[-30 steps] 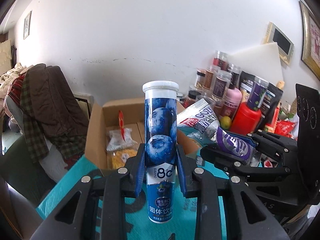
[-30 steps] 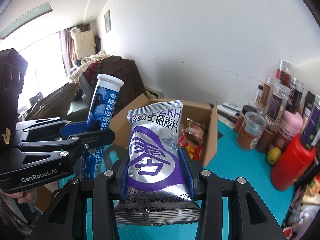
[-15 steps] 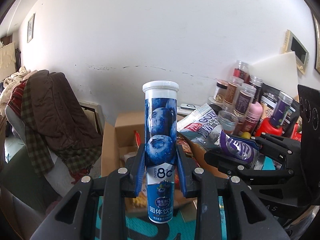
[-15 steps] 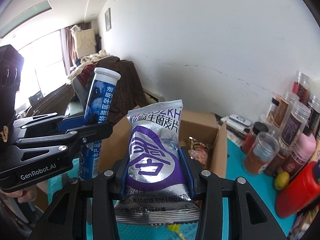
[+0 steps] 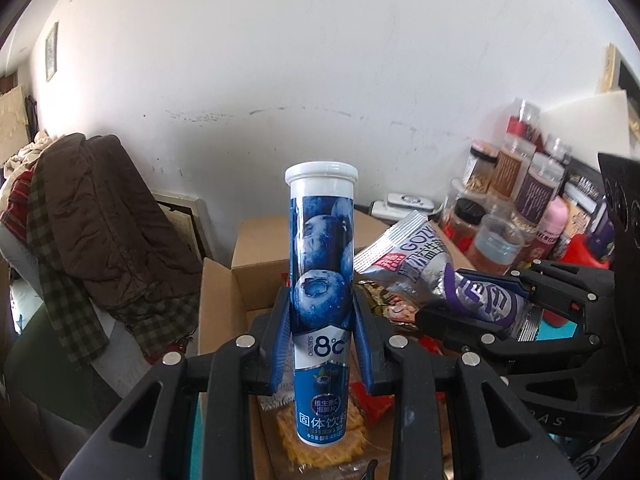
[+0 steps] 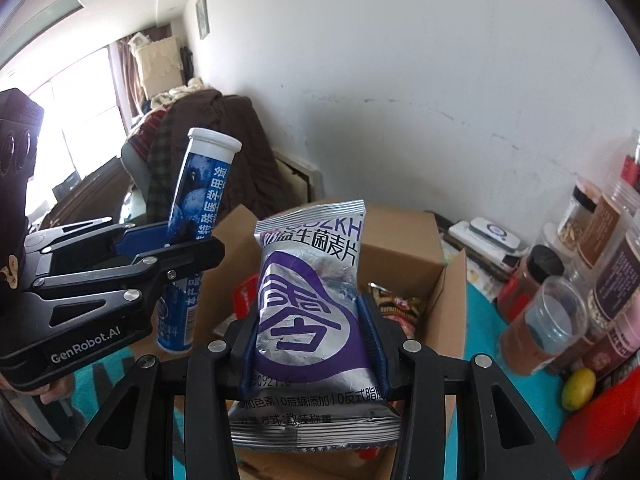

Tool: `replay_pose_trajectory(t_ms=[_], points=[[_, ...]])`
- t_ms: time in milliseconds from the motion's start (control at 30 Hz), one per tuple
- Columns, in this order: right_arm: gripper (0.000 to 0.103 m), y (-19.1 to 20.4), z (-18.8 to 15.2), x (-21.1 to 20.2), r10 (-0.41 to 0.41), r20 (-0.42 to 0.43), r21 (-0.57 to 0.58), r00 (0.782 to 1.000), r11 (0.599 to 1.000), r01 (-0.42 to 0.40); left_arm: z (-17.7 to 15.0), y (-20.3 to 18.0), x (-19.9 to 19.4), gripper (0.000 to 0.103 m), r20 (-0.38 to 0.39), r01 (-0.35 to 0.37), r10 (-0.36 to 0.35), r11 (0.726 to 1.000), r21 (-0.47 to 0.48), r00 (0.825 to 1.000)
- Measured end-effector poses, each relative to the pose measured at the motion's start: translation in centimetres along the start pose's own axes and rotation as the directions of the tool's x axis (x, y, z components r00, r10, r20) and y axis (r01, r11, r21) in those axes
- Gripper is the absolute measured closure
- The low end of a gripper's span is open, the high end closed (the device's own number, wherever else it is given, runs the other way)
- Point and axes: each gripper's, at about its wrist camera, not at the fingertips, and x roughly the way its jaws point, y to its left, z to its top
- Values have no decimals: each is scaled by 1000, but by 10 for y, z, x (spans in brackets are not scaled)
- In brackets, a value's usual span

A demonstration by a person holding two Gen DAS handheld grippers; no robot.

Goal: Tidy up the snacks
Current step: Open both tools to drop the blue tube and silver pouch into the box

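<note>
White scuffed wall behind; teal-covered table (image 6: pixel 476 312) below, crowded at the right with lidded jars (image 6: pixel 616 264), a red bottle (image 6: pixel 596 424), a small yellow-green fruit (image 6: pixel 578 388).

Open cardboard box (image 6: pixel 404 248) on the table against the wall, flaps up, already holding wrapped snacks (image 6: pixel 394 306); a yellow waffle-patterned pack (image 5: pixel 324 450) lies in it in the left wrist view.

Left claw (image 5: pixel 322 340): blue pads pressed on both sides of a blue blueberry-print tube (image 5: pixel 322 280), white cap up, tube upright along the fingers. Held above the box opening.

Right claw (image 6: pixel 314 340): closed partway on a silver-and-purple snack bag (image 6: pixel 310 300), pads pinching its lower half, top seam up, bottom seam hanging below the fingers. Also over the box, just beside the left claw.

Brown jacket and plaid cloth heaped over a chair (image 5: pixel 100 220) at far left. Bright window (image 6: pixel 80 120) beyond it.
</note>
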Motion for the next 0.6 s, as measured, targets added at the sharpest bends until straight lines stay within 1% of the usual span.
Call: replay_pose_trajectory(t_ms=[167,233,333,433,500,600], points=[[59,-10,5,23,-20,-49,14,999,1000,20,5,-1,31,75,-70,-6,7,1000,18,998],[59,-15,4,30,-28,-75,23,997,999,29,5,-3,43,75,-102,-26,29,999,29,994],[59,-23,-1,40,-39,-113,39,993,998,44,3,-5,60,75,-157,-20,26,999,37,987],[59,-32,-9,50,-41,-156,65,987,997,52,-1,-5,72,75,-193,-29,37,999,43,980],[58,-39,-12,55,-34,-170,88,985,995,50,-4,-7,77,75,-208,-42,52,998,50,977],[58,-46,-16,53,-66,-165,92,984,992,82,-7,-7,83,75,-226,-46,55,998,47,972]])
